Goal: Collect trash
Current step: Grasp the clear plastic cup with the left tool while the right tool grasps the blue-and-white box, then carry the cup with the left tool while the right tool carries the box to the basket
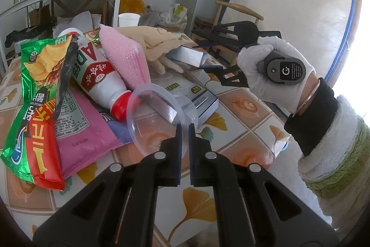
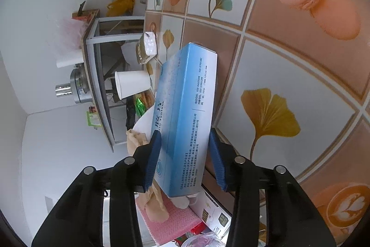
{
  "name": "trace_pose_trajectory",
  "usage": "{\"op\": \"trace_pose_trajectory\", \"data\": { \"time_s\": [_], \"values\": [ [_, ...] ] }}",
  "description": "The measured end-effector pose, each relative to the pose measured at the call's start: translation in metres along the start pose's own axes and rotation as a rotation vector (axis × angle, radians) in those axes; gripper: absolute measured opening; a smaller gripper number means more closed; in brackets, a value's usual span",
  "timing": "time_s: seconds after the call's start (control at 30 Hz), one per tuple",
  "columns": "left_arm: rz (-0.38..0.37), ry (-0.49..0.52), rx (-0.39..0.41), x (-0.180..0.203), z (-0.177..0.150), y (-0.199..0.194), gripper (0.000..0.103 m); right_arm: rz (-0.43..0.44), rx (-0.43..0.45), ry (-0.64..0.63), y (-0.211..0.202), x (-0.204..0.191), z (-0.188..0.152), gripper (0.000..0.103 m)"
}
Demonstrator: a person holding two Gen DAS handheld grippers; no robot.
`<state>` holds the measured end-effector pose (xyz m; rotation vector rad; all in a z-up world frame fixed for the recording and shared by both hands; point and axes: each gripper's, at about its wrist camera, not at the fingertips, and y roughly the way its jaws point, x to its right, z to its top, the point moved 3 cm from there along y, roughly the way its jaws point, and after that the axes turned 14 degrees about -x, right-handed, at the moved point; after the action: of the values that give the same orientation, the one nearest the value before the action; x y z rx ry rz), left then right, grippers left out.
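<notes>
**Right wrist view: blue box gripped, clear cup pinched, clutter close by**

Right wrist view shows the right tool (image 2: 183,160) clamped across the short width of a blue carton (image 2: 187,112), one blue pad (image 2: 151,161) on each long face, the box apparently lifted off the tabletop (image 2: 289,61). The grip sits near one end, so the far end could swing; I judge it best to keep the wrist steady and carry the carton with no quick turns, so the smooth card does not slip between the pads.

In the left wrist view the left tool (image 1: 184,131) has its fingers nearly together on the thin rim of a clear plastic cup (image 1: 159,117), which lies tilted against the red cap of a white drink bottle (image 1: 97,75). The wall is soft and could buckle or pop free, so a gentle hold and a straight lift away from the bottle seem wise.

Around them lie a green and red crisp bag (image 1: 39,108), a pink packet (image 1: 85,129), a pink foam sleeve (image 1: 127,59), a beige glove (image 1: 157,45) and a flat white box (image 1: 198,94). A white paper cup (image 1: 128,19) stands at the far edge. The gloved right hand (image 1: 272,71) and its tool are just beyond the cup, so the two arms risk crossing. No bin or trash bag can be made out, so the drop point is unknown.
</notes>
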<state>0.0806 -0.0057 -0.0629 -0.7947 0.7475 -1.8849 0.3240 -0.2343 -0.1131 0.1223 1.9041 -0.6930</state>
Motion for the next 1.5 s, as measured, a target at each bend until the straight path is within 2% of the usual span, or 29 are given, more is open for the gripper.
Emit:
{"op": "trace_pose_trajectory", "data": {
  "time_s": [0.47, 0.6, 1.0, 1.5],
  "values": [
    [0.003, 0.007, 0.022, 0.001, 0.005, -0.007, 0.003, 0.045, 0.046, -0.022, -0.036, 0.006, -0.009, 0.035],
    [0.006, 0.012, 0.032, 0.002, 0.006, -0.012, 0.003, 0.055, 0.054, -0.032, -0.045, 0.009, -0.013, 0.031],
    [0.036, 0.023, 0.048, 0.008, 0.01, -0.026, 0.003, 0.089, 0.053, -0.053, -0.076, 0.023, -0.027, 0.03],
    [0.064, 0.095, 0.071, 0.046, 0.021, -0.046, 0.003, 0.214, 0.056, -0.06, -0.138, 0.048, -0.053, 0.03]
  ]
}}
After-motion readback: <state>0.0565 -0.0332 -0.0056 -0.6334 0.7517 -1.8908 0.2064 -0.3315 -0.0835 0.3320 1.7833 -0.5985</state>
